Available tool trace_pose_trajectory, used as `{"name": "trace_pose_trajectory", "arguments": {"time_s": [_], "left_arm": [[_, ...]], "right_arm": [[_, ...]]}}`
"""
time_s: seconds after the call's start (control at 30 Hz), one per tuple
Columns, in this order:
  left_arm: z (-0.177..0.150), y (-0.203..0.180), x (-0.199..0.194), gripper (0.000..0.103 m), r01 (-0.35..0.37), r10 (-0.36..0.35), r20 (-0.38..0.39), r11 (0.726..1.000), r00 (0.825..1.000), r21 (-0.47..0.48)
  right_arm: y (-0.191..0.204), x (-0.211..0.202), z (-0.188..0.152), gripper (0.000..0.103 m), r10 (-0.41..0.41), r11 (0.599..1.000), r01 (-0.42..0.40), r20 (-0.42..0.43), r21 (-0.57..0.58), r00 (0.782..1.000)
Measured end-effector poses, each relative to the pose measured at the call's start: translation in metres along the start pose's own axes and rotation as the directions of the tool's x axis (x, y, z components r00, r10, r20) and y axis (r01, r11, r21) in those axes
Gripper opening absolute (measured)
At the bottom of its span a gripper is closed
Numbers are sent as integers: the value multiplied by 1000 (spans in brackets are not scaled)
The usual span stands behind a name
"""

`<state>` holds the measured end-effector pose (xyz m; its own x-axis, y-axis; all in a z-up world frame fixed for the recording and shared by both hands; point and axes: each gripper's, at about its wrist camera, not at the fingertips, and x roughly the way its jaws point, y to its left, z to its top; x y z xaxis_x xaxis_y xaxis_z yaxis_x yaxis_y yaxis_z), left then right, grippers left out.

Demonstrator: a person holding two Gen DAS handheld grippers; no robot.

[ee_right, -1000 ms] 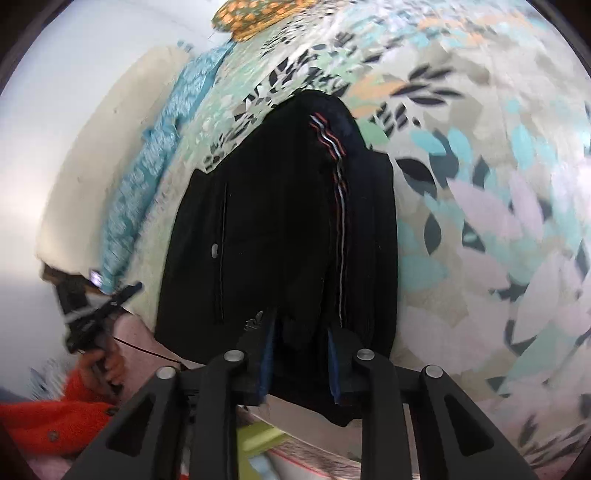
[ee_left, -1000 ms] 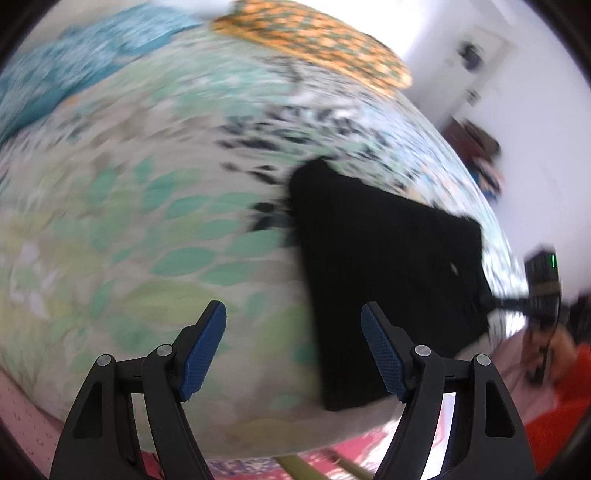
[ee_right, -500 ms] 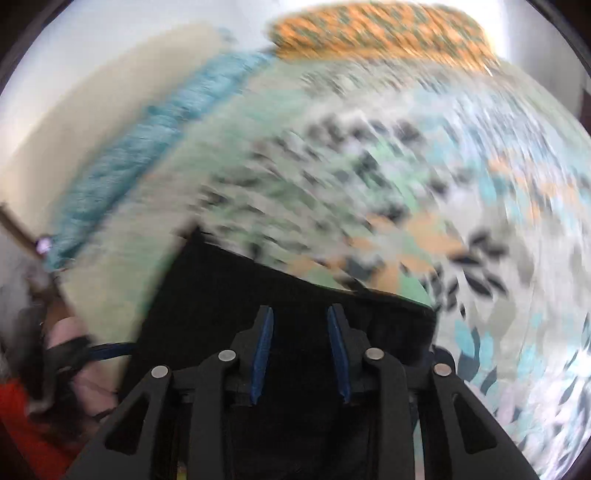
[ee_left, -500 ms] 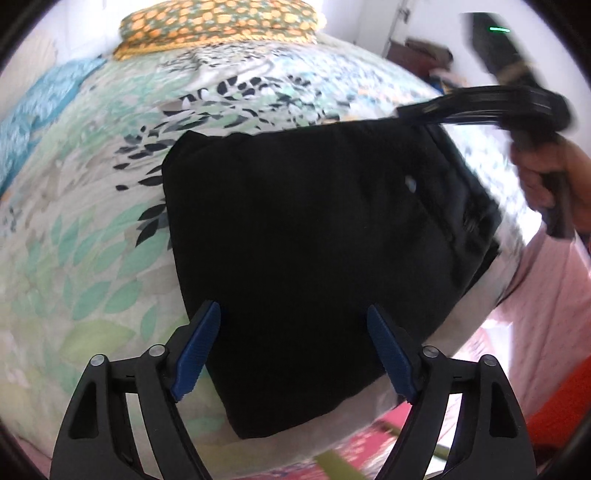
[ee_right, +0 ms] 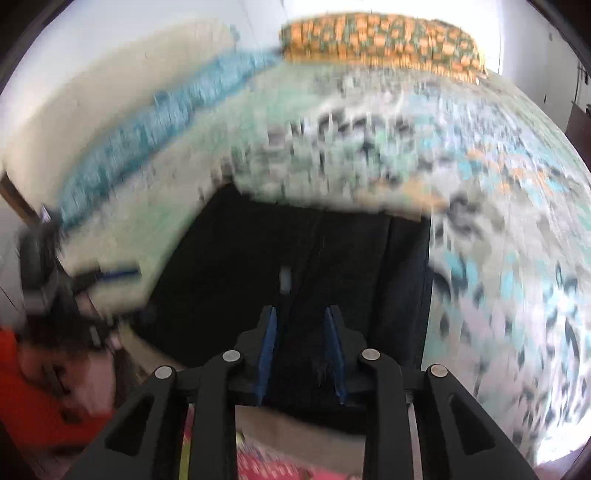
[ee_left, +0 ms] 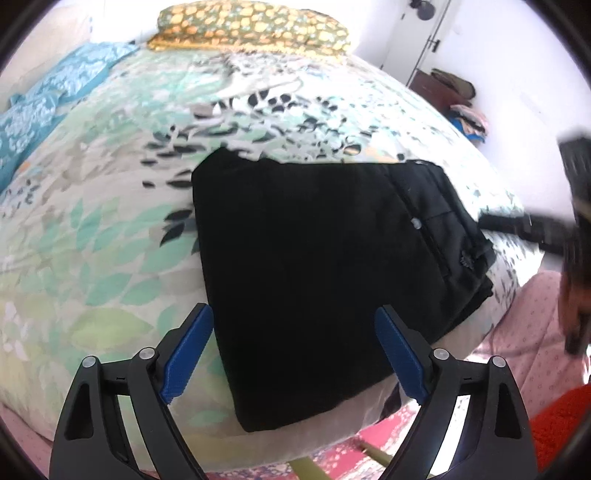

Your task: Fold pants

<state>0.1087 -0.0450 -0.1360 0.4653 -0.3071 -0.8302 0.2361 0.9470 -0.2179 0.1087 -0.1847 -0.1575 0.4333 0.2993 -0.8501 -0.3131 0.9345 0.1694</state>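
Pants (ee_left: 317, 266), matte black folded rectangle, left tongs (ee_left: 293, 349) spreading wider, empty, right tongs (ee_right: 301, 349) narrow, seemingly empty.

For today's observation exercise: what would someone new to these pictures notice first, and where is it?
The black pants, folded into a flat rectangle, lie at the near edge of a leaf-patterned bedspread. An orange-patterned pillow sits at the bed's far end. The left gripper hovers over the pants with jaws wide, having just been opening, nothing between them.
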Motion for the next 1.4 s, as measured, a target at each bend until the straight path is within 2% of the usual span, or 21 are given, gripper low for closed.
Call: {"name": "trace_pose_trajectory", "arguments": {"time_s": [0.07,0.13,0.27,0.43,0.8,1.03,1.13,1.2,1.27,1.4], "left_arm": [[-10,0,18,90,-26,27,-72,1000,997,15],[-22,-2,30,92,-33,37,-120,999,992,39],[-25,4,29,95,6,-7,-136,1000,991,-8],[-28,0,26,95,-2,3,-126,1000,992,7],[-26,0,14,94,-22,26,-85,999,996,46],[-28,4,18,94,-11,14,-107,999,994,32],[-29,1,16,94,-10,14,-99,999,995,45],[-29,-1,14,94,-13,19,-92,998,996,58],[-29,-3,12,94,-8,13,-86,998,996,60],[-27,-1,8,94,-6,9,-69,999,998,53]], "right_arm": [[-1,20,-23,29,-40,999,42,-78,15,996],[-2,26,-38,29,-42,998,44,-63,41,997],[2,27,-37,29,-77,997,78,-65,19,995],[-4,23,-40,29,-50,997,53,-56,49,997],[3,25,-39,36,-64,997,66,-49,29,997],[4,25,-40,37,-62,998,64,-50,30,997],[6,24,-41,43,-57,998,58,-49,24,997],[9,24,-41,52,-43,999,44,-46,15,998],[15,23,-41,65,-37,999,36,-45,-7,998],[33,24,-44,71,-90,991,84,-49,-100,995]]}}
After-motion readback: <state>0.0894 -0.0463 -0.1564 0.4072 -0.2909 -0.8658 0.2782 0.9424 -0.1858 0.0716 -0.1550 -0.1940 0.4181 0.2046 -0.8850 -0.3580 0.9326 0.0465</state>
